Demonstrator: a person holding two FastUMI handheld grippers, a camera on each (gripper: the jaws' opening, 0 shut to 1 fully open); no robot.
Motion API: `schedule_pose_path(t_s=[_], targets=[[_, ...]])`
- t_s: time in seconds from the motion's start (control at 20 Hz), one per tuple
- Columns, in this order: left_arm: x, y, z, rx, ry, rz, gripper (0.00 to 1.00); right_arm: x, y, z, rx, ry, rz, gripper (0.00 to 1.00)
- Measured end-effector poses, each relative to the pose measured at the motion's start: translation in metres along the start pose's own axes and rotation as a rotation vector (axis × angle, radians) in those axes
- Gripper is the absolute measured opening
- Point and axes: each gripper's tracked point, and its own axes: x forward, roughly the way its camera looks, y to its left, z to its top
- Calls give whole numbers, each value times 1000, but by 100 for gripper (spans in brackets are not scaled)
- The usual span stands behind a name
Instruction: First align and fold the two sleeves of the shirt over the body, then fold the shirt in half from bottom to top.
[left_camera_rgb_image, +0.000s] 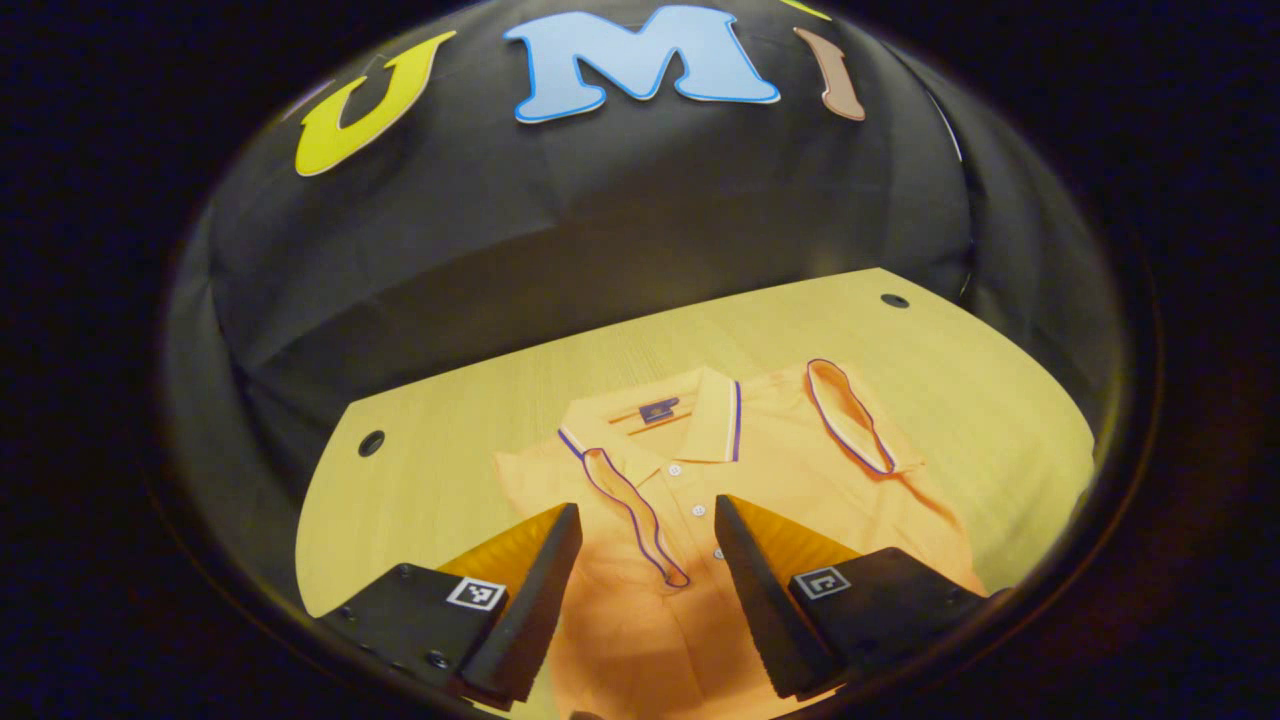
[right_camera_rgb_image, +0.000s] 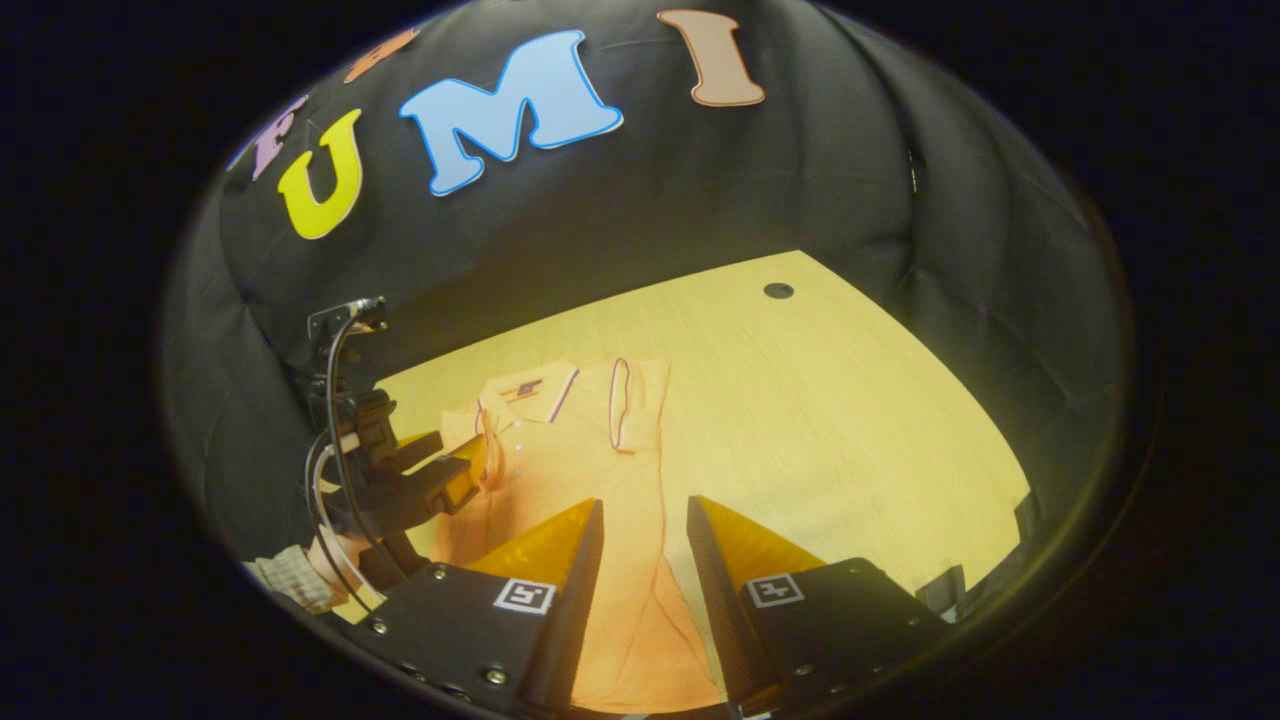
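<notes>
The orange polo shirt (left_camera_rgb_image: 700, 520) lies flat mid-tabletop (left_camera_rgb_image: 450, 440), both sleeves already folded over the body, collar toward the far edge, hem toward the near edge, long axis running between them. It looks soft, light and limp; best pinched at the hem corners. The left gripper (left_camera_rgb_image: 645, 545) and right gripper (right_camera_rgb_image: 645, 540) hover above it, fingers spread, empty.

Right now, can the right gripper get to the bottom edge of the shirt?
Probably yes. The right gripper hangs open just above the shirt, nothing lies between them, and the left gripper sits off to the side.
</notes>
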Motion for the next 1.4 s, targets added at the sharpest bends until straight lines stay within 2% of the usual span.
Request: schedule_pose_path(t_s=[0.05,0.15,0.25,0.3,0.35,0.4,0.45,0.55,0.65,0.7,0.8,0.85,0.9,1.0,1.05,1.1,1.15,1.3,1.35,1.4], targets=[[-5,0,-1,-15,2,-1,96,0,0,-3,-4,3,3,55],[-22,1,-5,-58,11,-8,82,-1,0,-10,-16,16,13,55],[-40,6,-19,-104,51,-5,96,1,3,-23,-32,49,32,55],[-50,9,-27,-129,75,-1,96,1,4,-30,-40,73,45,55],[-61,10,-33,-155,88,-6,89,3,7,-40,-49,97,58,55],[-70,10,-41,-179,104,-9,89,4,9,-51,-61,133,70,54],[-82,9,-53,-202,127,-23,96,5,10,-59,-72,160,73,55],[-103,8,-78,-224,184,-37,95,6,11,-80,-93,222,77,55],[-120,8,-107,-249,252,-31,94,7,12,-101,-105,291,81,61],[-130,7,-124,-264,290,-29,94,7,11,-111,-107,331,80,61],[-161,2,-163,-306,415,-37,96,9,11,-144,-111,461,68,61],[-168,3,-173,-315,446,-35,95,13,12,-154,-120,497,65,71],[-176,2,-185,-316,471,-31,96,14,10,-165,-132,532,58,69],[-191,-1,-205,-309,525,-32,96,5,6,-183,-149,600,53,70],[-199,-4,-214,-303,561,-33,95,1,5,-191,-149,635,54,77],[-206,-9,-225,-297,594,-39,95,0,5,-200,-147,672,55,74],[-215,-14,-234,-291,627,-45,95,-2,5,-209,-145,705,53,81],[-232,-30,-264,-286,726,-61,98,-8,-1,-236,-177,797,29,83],[-235,-30,-271,-281,752,-53,95,-9,-3,-242,-194,813,22,82],[-236,-28,-276,-277,773,-43,92,-9,-5,-246,-215,821,11,87]])
